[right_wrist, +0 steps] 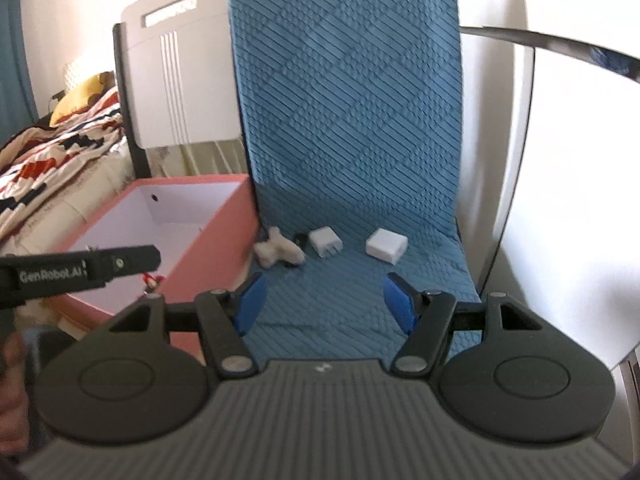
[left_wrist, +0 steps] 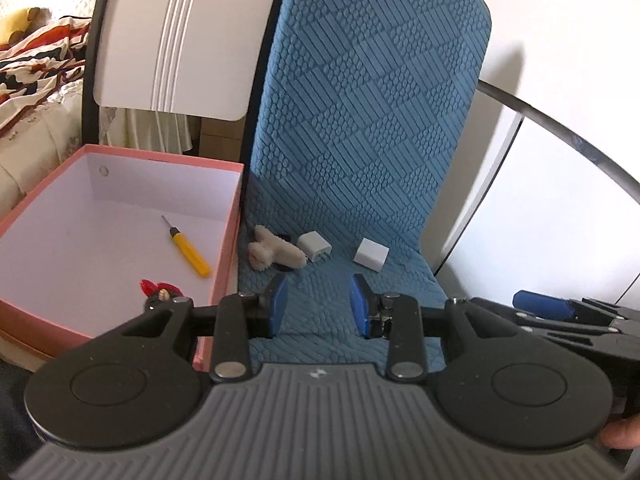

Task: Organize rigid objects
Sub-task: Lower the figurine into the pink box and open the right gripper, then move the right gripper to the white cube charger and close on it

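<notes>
The left gripper (left_wrist: 319, 304) hangs over the blue mat (left_wrist: 360, 140), its fingers (left_wrist: 279, 292) released with nothing between them; the right gripper (right_wrist: 326, 300) hangs over the same mat, its fingers (right_wrist: 252, 296) spread wider and likewise bare; each gripper shows at the edge of the other's view, side by side.

2 white chargers lie near the back of the mat's flat part; the left charger (left_wrist: 315, 245) lies with its prongs toward the camera, the right charger (left_wrist: 371, 260) lies well apart from it; just beside the left charger lies a fluffy toy (left_wrist: 272, 254) with something small and dark under it, too hidden to tell.

A pink box (left_wrist: 230, 232) stands against the mat's left edge, open on top, white inside; in it lie a yellow tool (left_wrist: 186, 248) near the middle and a red thing (left_wrist: 154, 288) at the near wall, partly hidden by the left gripper.

Behind the box stand a white panel (left_wrist: 168, 40) and a bed with a patterned quilt (left_wrist: 32, 64); a fingertip (left_wrist: 620, 434) shows at the lower right of the left view.
</notes>
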### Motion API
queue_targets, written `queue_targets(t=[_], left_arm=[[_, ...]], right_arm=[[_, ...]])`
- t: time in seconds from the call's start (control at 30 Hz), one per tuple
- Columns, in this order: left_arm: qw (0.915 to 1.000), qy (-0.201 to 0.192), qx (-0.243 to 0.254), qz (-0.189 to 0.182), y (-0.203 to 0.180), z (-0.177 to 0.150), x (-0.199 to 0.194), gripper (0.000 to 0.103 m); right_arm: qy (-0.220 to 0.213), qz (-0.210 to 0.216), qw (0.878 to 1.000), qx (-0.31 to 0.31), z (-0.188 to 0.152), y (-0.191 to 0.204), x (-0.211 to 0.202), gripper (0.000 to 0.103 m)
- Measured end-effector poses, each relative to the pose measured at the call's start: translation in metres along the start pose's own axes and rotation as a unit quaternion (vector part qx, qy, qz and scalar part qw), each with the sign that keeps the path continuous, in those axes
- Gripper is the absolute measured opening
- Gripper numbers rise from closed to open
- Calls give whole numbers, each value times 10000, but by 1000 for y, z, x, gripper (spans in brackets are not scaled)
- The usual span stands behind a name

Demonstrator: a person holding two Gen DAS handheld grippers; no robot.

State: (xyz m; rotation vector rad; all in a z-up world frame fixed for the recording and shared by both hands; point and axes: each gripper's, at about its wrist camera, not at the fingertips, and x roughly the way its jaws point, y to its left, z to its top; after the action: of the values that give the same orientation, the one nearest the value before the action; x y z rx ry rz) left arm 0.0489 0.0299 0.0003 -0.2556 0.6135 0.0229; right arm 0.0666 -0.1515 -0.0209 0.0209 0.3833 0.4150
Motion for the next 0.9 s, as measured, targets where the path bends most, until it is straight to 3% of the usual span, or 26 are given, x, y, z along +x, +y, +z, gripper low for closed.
queue_targets(t=[0.6,0.9], left_arm=[[9992,351,168,-74,-21,-42,40,39],[9988,491,37,32,-16,-41,73,39]], right_arm=[[75,-361,9986,371,-61,-44,3,67],[35,-318,9979,560,-60,-50,20,67]])
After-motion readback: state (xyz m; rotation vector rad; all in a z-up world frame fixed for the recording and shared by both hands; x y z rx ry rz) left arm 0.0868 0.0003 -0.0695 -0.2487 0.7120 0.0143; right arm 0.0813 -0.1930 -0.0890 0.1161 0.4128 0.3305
